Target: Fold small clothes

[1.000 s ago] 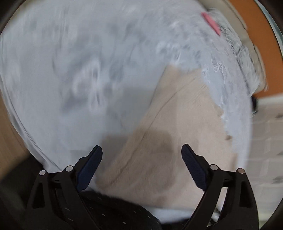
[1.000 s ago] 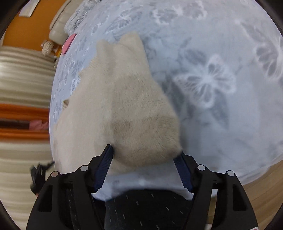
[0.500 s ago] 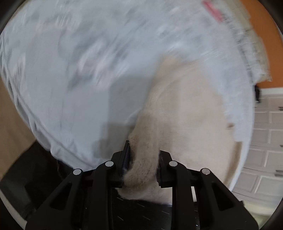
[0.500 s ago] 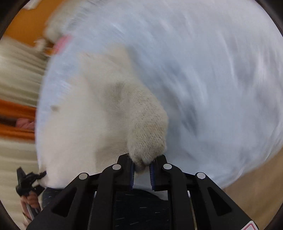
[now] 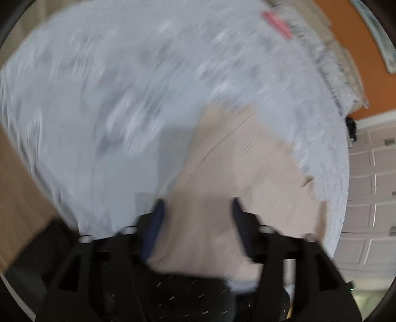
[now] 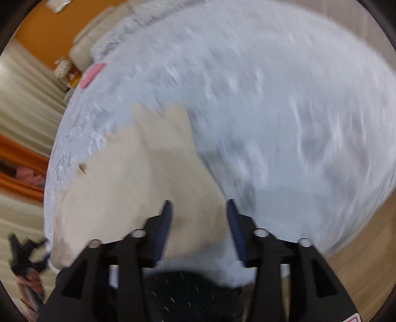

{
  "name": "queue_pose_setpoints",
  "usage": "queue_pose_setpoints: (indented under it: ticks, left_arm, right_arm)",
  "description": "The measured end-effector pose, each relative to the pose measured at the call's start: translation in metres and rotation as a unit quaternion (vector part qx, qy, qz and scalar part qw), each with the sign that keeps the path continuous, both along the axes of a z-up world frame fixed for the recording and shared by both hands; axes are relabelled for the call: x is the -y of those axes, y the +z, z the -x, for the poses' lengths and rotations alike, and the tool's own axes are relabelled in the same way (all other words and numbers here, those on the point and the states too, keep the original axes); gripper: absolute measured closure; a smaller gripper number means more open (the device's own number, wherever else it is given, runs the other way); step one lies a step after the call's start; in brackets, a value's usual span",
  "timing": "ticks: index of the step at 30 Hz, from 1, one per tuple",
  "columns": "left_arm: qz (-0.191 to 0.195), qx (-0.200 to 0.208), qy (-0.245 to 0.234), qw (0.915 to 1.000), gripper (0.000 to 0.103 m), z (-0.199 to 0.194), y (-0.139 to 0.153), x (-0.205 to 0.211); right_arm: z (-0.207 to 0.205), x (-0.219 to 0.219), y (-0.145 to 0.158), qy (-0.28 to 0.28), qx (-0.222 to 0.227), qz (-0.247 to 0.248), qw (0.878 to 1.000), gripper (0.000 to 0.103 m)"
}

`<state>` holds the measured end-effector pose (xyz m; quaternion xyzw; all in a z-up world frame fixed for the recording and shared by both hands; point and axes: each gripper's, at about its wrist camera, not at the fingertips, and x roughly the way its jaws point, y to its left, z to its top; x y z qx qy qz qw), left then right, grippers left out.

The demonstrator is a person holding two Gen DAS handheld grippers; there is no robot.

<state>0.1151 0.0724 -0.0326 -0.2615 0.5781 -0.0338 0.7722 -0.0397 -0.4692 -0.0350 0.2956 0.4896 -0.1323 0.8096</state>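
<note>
A beige knitted garment (image 5: 247, 161) lies on a pale blue-grey patterned bed cover (image 5: 99, 111). The picture is blurred by motion. My left gripper (image 5: 197, 205) hovers over the garment's near edge. Its jaws are opening, and the cloth below shows between them with the pads off it. In the right wrist view the same garment (image 6: 148, 173) spreads to the left on the cover (image 6: 272, 99). My right gripper (image 6: 199, 205) is above the garment's near right corner. Its jaws are opening too, with nothing pinched.
A small pink item (image 5: 276, 21) (image 6: 91, 74) lies near the far edge of the bed. Wooden floor (image 6: 358, 260) runs beside the bed, with white panelled doors (image 5: 371, 198) and pale curtains (image 6: 24, 99) beyond. Dark fabric (image 5: 185, 297) fills the bottom behind the fingers.
Half a second ago both grippers were pinched on bunched folds of the beige garment. Now both have spread and let go, both have risen, and the cloth lies flatter on the bed.
</note>
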Motion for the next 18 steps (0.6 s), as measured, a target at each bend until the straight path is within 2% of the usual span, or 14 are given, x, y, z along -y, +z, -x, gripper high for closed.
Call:
queue_pose_setpoints:
  ticks: [1, 4, 6, 8, 10, 11, 12, 13, 14, 15, 16, 18]
  left_arm:
    - [-0.004, 0.021, -0.009, 0.9997, 0.035, -0.012, 0.009, 0.005]
    - [-0.006, 0.043, -0.035, 0.9984, 0.025, -0.052, 0.013, 0.027]
    - [-0.013, 0.047, -0.054, 0.9974, 0.021, -0.078, 0.004, 0.042]
    - [-0.046, 0.041, -0.068, 0.9958, 0.021, -0.099, -0.013, 0.055]
    - [-0.057, 0.027, -0.086, 0.9943, 0.024, -0.112, -0.030, 0.065]
    - [-0.064, 0.017, -0.094, 0.9934, 0.037, -0.118, -0.038, 0.070]
    - [-0.077, 0.003, -0.110, 0.9909, 0.060, -0.124, -0.050, 0.077]
    - [-0.091, -0.004, -0.116, 0.9891, 0.074, -0.127, -0.053, 0.082]
    - [-0.092, -0.002, -0.117, 0.9888, 0.088, -0.127, -0.052, 0.080]
    - [-0.065, 0.019, -0.108, 0.9919, 0.092, -0.125, -0.042, 0.075]
    - [-0.046, 0.039, -0.098, 0.9933, 0.092, -0.123, -0.029, 0.070]
    - [-0.020, 0.075, -0.091, 0.9928, 0.092, -0.122, -0.005, 0.062]
  right_arm:
    - [-0.013, 0.001, 0.009, 0.012, 0.009, 0.008, 1.000, 0.040]
    - [-0.071, 0.002, 0.015, 0.057, 0.021, 0.018, 0.998, 0.038]
    - [-0.106, 0.003, 0.007, 0.080, 0.016, 0.025, 0.996, 0.037]
    - [-0.138, 0.000, -0.007, 0.097, 0.004, 0.027, 0.995, 0.035]
    - [-0.165, -0.001, -0.029, 0.101, -0.018, 0.016, 0.995, 0.034]
    - [-0.173, -0.001, -0.043, 0.100, -0.028, 0.007, 0.995, 0.035]
    - [-0.178, -0.003, -0.051, 0.105, -0.032, -0.001, 0.994, 0.041]
    - [-0.181, -0.010, -0.057, 0.114, -0.034, -0.006, 0.993, 0.086]
    - [-0.183, -0.014, -0.058, 0.122, -0.039, -0.006, 0.992, 0.093]
    - [-0.180, -0.015, -0.047, 0.122, -0.014, -0.007, 0.992, 0.094]
    - [-0.171, -0.014, -0.027, 0.121, 0.034, -0.009, 0.992, 0.094]
    - [-0.160, -0.010, 0.001, 0.111, 0.082, -0.005, 0.990, 0.094]
